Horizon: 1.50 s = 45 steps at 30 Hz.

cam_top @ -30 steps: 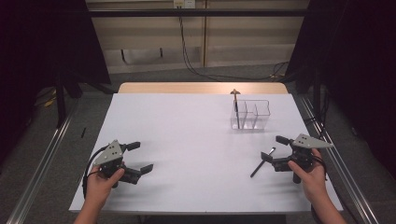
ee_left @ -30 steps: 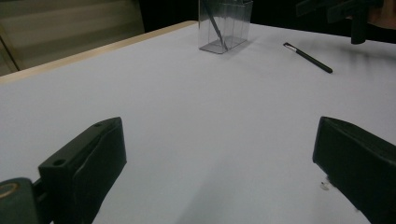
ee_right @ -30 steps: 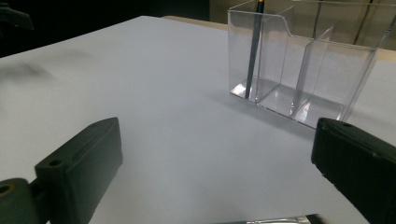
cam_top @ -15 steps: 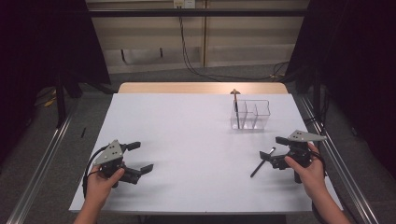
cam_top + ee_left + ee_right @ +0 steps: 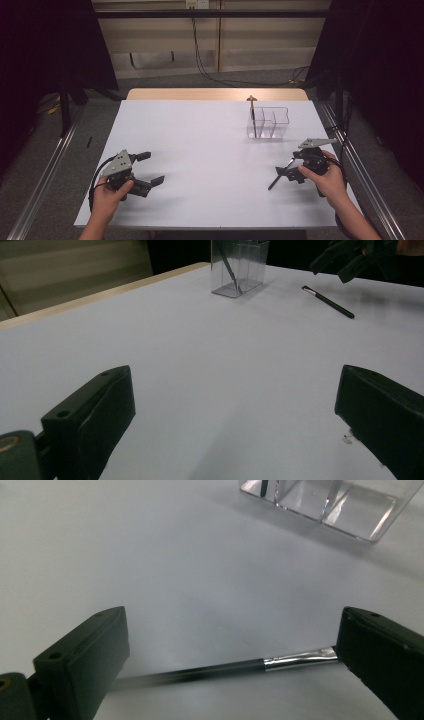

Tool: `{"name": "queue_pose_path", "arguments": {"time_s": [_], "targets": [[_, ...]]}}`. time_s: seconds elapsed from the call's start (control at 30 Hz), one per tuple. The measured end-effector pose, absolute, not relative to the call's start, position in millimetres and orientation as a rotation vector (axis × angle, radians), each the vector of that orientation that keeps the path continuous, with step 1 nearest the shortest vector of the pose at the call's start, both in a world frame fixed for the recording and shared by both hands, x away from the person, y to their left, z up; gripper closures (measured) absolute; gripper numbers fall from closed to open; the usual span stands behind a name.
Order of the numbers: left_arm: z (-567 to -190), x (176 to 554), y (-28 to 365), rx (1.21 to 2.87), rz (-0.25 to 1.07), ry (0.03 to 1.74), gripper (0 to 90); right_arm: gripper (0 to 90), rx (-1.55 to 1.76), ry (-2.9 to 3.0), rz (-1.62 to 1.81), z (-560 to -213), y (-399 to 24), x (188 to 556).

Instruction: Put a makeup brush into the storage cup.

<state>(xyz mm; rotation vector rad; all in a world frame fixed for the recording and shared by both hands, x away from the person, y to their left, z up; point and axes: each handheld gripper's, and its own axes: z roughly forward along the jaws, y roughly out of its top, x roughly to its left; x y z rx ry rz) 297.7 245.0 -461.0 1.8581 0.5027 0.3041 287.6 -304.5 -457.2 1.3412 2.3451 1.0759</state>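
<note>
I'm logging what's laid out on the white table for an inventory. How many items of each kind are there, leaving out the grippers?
Thin black stick-like tools: 2 (one lying flat on the table, one standing in the organizer)
Clear plastic compartment organizer: 1
Total: 3

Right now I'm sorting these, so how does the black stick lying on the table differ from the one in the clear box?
The loose stick lies flat on the white table, between the open jaws of the right tool; the stick in the box stands nearly upright in the left end compartment of the clear box. The loose stick shows a silver band; none can be made out on the boxed stick. Both are thin and dark.
</note>
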Motion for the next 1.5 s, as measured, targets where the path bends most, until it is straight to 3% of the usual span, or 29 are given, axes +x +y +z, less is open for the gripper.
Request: {"name": "queue_pose_path", "arguments": {"time_s": [1.13,1.5], "targets": [[-460.6,298.6,246.2,1.854,0.308,0.505,2.9,8.9,1.489,2.446,0.57,-460.1,-279.2,304.7],[-460.3,298.4,245.8,1.853,0.306,0.504,2.9,15.7,1.514,2.478,0.506,-465.4,-275.9,305.3]]}}
